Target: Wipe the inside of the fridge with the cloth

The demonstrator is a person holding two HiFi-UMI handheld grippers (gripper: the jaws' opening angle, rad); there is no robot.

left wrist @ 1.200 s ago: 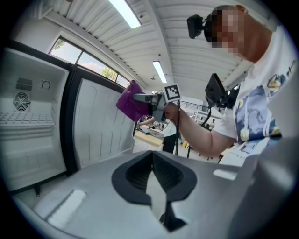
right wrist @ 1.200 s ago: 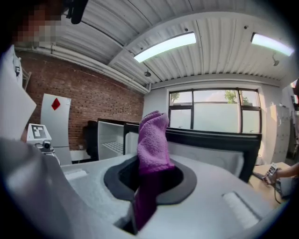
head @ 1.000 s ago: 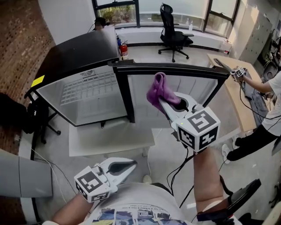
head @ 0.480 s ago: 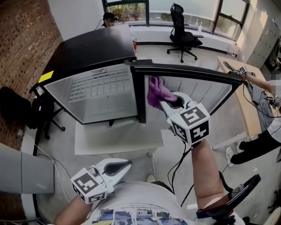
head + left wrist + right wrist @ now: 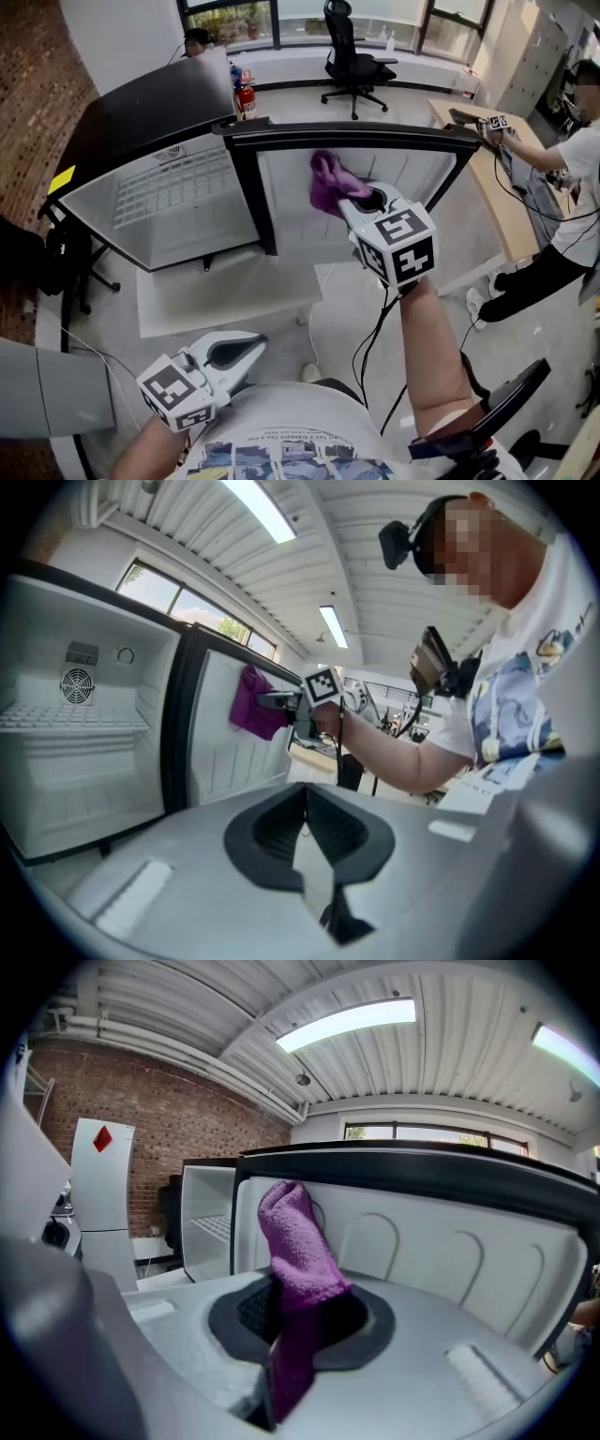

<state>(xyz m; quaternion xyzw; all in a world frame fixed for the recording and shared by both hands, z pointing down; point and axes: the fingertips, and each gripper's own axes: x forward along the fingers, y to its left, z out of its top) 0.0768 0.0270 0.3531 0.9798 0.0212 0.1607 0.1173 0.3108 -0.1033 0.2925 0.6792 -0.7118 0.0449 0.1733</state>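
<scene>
Since the earlier frame the right gripper (image 5: 345,202) has carried the purple terry cloth (image 5: 327,182) further along the open door, away from its black frame.
Its jaws are clamped on the cloth, which stands up close before the white moulded inner face of the fridge door (image 5: 417,178). The left gripper (image 5: 259,345) hangs low near the person's body, jaws together and empty.

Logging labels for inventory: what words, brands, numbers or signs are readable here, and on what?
Nothing reads clearly.
Sticker on the fridge, upper front edge: too small.
Yellow tag on the fridge top: no legible print.
Shirt print: blurred.
Red diamond on the white cabinet: symbol only.
</scene>
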